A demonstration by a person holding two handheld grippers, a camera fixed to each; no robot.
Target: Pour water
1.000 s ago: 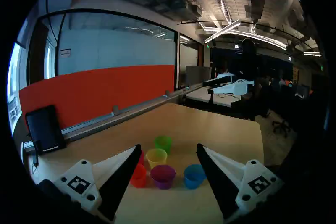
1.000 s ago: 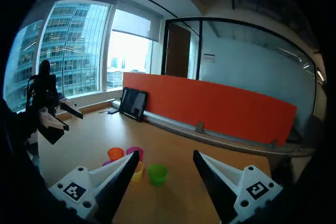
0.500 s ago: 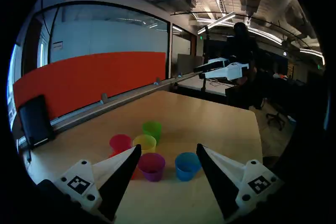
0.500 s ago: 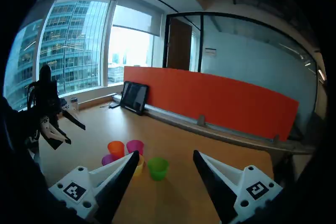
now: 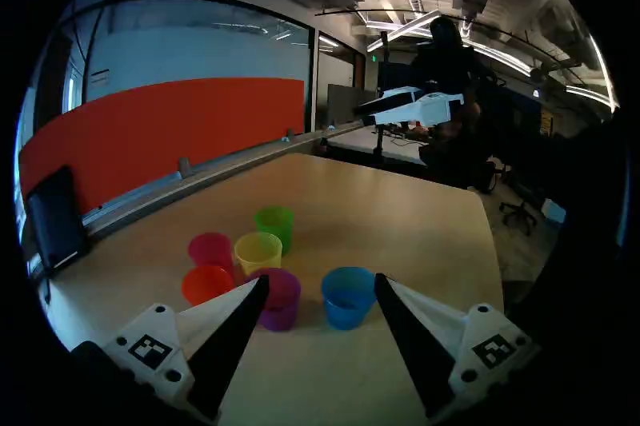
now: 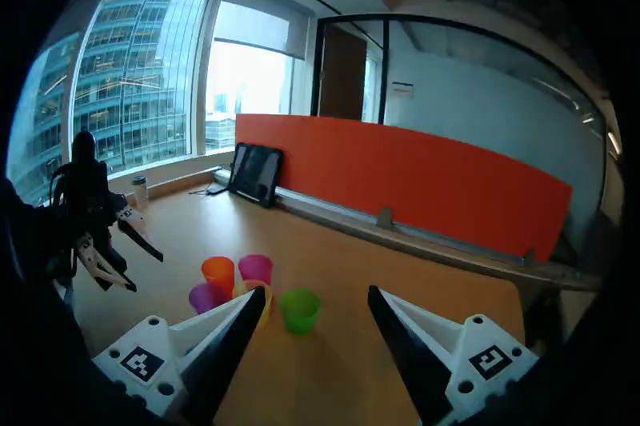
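Pour looks not started: left gripper (image 5: 320,276) and right gripper (image 6: 316,290) are wide open and empty. Blue cup (image 5: 348,308) sits at 4 o'clock of the cup cluster (image 5: 258,252); grasp and pour remain.

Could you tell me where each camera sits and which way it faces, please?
Left gripper view: rides on the left gripper, facing over the table and cups toward a dim office; its open fingers frame the bottom, the right gripper held farther off.
Right gripper view: rides on the right gripper, facing the windows; its open fingers below, the left gripper at left.
Shared: the cups, table and orange partition.
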